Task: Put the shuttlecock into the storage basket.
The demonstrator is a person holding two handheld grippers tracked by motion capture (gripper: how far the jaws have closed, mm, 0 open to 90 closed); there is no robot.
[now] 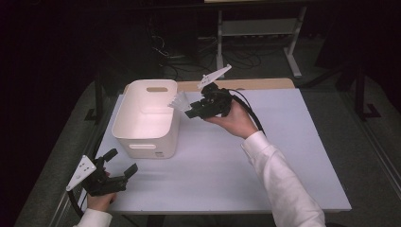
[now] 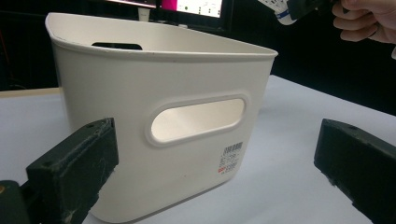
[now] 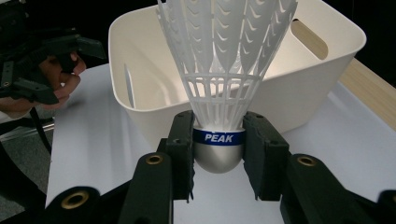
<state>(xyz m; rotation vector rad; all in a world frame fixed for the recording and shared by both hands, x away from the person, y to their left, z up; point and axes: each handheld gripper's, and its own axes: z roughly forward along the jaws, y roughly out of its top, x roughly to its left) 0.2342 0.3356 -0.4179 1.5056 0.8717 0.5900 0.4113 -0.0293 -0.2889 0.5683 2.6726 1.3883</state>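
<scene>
We see a cream-white bin on a pale, faintly lilac-white table, the bin carrying a small white label printed with a black barcode and a spot of red. Our black right gripper grips a shuttlecock with a white lattice-patterned plastic skirt, a blue band lettered "PEAK" in white, and a silver-grey rounded cap. Our left gripper is black as well with a light grey plate on top, the sleeves are white, and a light wooden strip edges the table's far side.
</scene>
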